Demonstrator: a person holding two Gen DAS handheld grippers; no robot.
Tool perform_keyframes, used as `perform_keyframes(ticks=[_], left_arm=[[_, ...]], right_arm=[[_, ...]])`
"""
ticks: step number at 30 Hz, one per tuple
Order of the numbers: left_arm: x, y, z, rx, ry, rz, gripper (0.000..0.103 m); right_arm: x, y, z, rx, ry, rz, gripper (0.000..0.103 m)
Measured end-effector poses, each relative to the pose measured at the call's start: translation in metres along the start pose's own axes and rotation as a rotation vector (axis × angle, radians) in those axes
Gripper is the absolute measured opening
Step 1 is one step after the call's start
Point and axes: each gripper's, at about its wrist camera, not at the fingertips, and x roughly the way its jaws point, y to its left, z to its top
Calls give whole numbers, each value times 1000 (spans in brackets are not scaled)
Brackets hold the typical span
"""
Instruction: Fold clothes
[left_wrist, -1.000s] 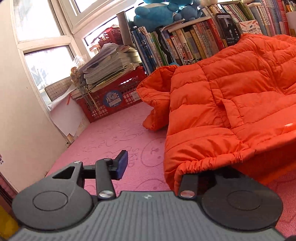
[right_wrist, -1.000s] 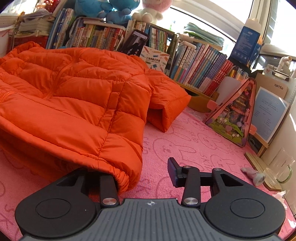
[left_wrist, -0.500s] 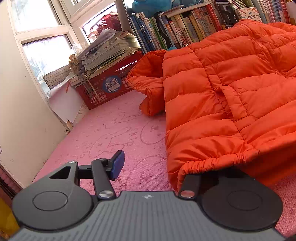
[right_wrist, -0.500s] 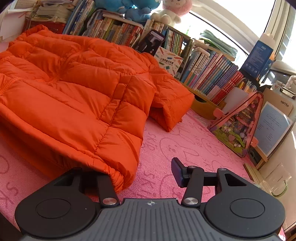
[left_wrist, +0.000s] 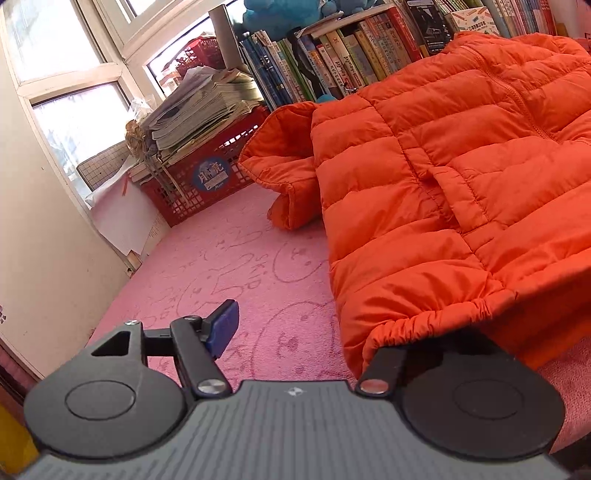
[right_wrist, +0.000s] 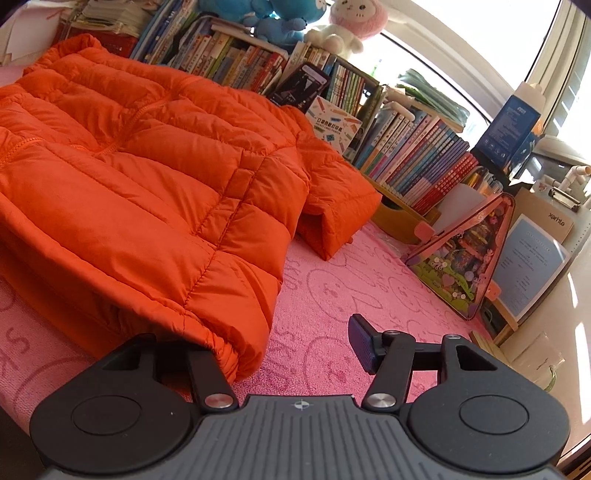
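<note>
Orange puffer jacket (left_wrist: 461, 177) spread on the pink mat (left_wrist: 229, 266) — light, soft, slippery I'd guess; grab the elastic hem corners. My left gripper (left_wrist: 306, 332) and right gripper (right_wrist: 284, 339) just widened, jaws spread — hem draped over each inner finger, unpinched.

jacket (left_wrist: 461, 192) sprawls over the mat (left_wrist: 229, 266), filling the right of the left view and the left of the right view. crate (left_wrist: 199, 177) sits upper left with papers (left_wrist: 199, 107) stacked on it, books (right_wrist: 417, 158) run along the back, plush toys (right_wrist: 347, 22) on top of them
</note>
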Motion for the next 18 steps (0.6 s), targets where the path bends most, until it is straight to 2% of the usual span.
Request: perform_keyframes(ticks=[6, 9, 11, 13, 15, 18], left_arm=[[-3, 2, 3, 1, 5, -49, 64], [-8, 11, 6, 11, -2, -108, 64], [-13, 18, 8, 27, -18, -148, 69], [-16, 22, 9, 40, -40, -168, 83], [-16, 26, 9, 42, -54, -185, 85], [-13, 26, 11, 18, -51, -199, 85]], right_arm=[[-6, 1, -7, -27, -56, 23, 60], [-11, -6, -7, -12, -74, 75, 60], [-15, -13, -7, -15, -72, 105, 66], [-18, -18, -8, -16, -69, 115, 71], [-20, -23, -7, -7, -67, 122, 78], [-24, -30, -2, 40, -71, 140, 78]])
